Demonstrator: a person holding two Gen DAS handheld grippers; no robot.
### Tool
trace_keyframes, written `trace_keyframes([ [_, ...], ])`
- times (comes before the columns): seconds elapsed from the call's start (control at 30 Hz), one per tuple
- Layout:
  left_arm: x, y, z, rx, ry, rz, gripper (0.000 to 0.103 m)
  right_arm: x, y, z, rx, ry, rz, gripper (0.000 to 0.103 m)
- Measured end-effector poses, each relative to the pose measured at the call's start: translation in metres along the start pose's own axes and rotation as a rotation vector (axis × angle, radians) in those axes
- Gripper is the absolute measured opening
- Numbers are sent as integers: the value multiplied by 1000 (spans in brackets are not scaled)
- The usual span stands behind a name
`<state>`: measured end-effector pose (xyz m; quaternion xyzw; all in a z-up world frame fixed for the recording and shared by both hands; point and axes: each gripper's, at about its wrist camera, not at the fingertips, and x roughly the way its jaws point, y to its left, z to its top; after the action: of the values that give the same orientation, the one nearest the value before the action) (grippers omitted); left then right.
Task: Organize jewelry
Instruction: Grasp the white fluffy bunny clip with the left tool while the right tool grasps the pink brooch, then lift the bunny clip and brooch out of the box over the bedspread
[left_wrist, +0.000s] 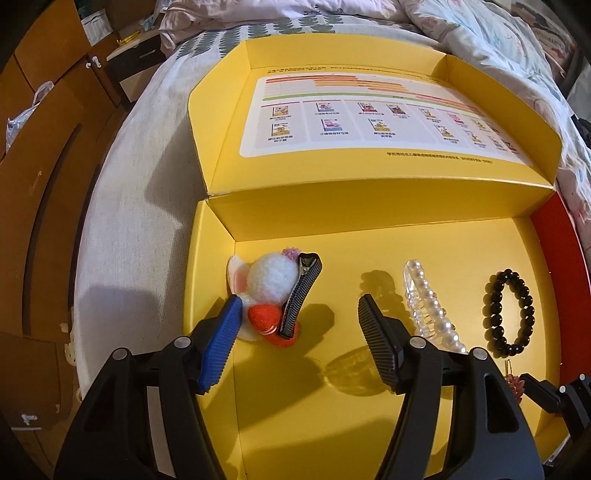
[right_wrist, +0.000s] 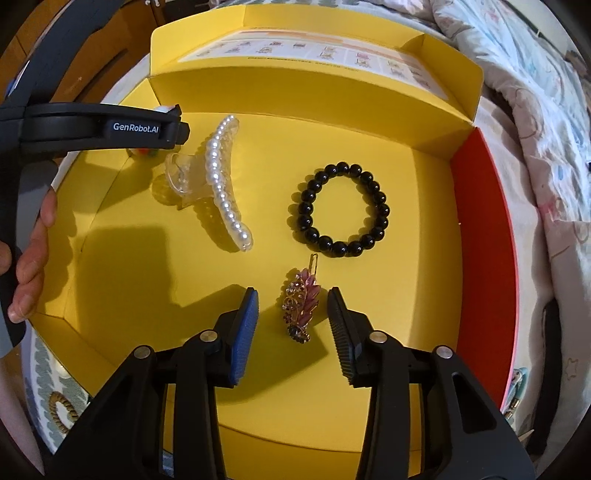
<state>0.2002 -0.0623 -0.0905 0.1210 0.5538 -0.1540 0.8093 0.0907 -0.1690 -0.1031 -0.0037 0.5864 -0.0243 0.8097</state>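
A yellow box (left_wrist: 406, 424) lies open on a bed with jewelry on its floor. My left gripper (left_wrist: 298, 301) is open over a white plush bunny hair clip (left_wrist: 271, 277) with a red part and a black metal clasp. The clip sits against the blue finger, far from the black one. To its right lie a pearl claw clip (left_wrist: 432, 306) and a black bead bracelet (left_wrist: 495, 295). My right gripper (right_wrist: 293, 291) stands open astride a purple rhinestone hair clip (right_wrist: 301, 302), with gaps on both sides. Beyond it are the bracelet (right_wrist: 306, 206) and the pearl clip (right_wrist: 221, 177).
The box's lid (left_wrist: 369, 118) lies folded back with a printed sheet inside. A red wall (right_wrist: 484, 240) closes the box's right side. A person's hand (right_wrist: 33, 251) holds the left gripper's handle. A coiled hair tie (right_wrist: 62, 410) lies on the bedsheet; wooden cabinets (left_wrist: 44, 147) stand at left.
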Motion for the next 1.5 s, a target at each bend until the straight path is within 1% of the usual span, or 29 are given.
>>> trace_keyframes([
  [0.13, 3, -3, 1, 12, -11, 24, 65, -2, 0, -1, -7, -1, -23, 21],
  [0.2, 7, -8, 0, 32, -13, 60, 65, -1, 0, -1, -10, -3, -24, 19],
  [0.27, 10, -12, -1, 48, -13, 111, 61, -2, 0, -2, -9, -3, -25, 19],
  [0.3, 11, -12, -1, 45, -15, 120, 57, -2, 0, -3, -5, -2, -24, 19],
  [0.33, 11, -10, -1, 37, -16, 124, 47, -2, -1, -3, 0, 0, -20, 17],
  [0.4, 10, -5, 0, 24, -19, 169, 30, -2, -3, -3, 8, 4, -12, 16],
  [0.47, 8, 2, 3, -4, -13, 126, 29, -3, -6, -2, 14, 8, -1, 16],
  [0.67, 6, 11, 5, -34, -12, 88, 27, -7, -15, 1, 41, 1, 19, 16],
  [0.83, 0, 16, 6, -50, -11, 31, 27, -18, -25, 4, 68, -20, 50, 16],
  [1.13, -22, 9, 1, -53, -37, 8, 27, -41, -43, 7, 113, -59, 85, 16],
  [1.2, -29, 9, -1, -60, -41, -8, 27, -48, -46, 5, 123, -72, 87, 16],
  [1.33, -48, 5, -4, -53, -59, -10, 27, -69, -50, -1, 133, -100, 98, 16],
  [1.5, -79, 3, -10, -40, -89, -23, 27, -95, -46, -10, 108, -129, 109, 16],
])
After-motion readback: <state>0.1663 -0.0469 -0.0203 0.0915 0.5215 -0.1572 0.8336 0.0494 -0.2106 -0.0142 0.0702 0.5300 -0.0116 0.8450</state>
